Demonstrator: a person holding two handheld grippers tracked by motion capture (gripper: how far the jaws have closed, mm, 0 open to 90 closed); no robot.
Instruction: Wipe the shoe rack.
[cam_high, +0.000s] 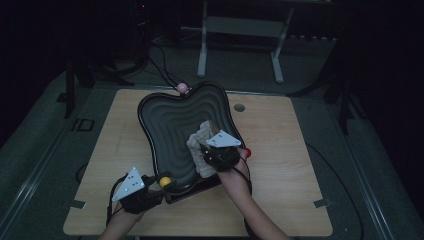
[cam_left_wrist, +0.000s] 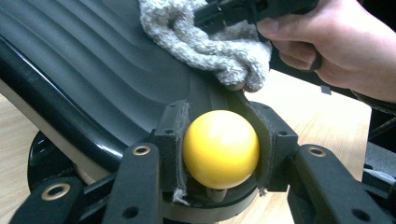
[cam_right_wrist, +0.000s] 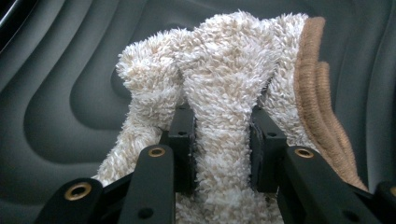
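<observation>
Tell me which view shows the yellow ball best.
The left gripper view: the yellow ball sits large and sharp, clamped between the left claw pads at the black tray rim. The high view shows it small. The right gripper view looks at the cloth.

Left hand-held gripper (cam_high: 159, 186) jaws clamped low, right hand-held gripper (cam_high: 210, 156) jaws pinched, forearms converging

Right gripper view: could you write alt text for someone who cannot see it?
Two black jaws of the right gripper pinch a fluffy cream cloth with a brown edge, held over a dark grey ridged tray.
</observation>
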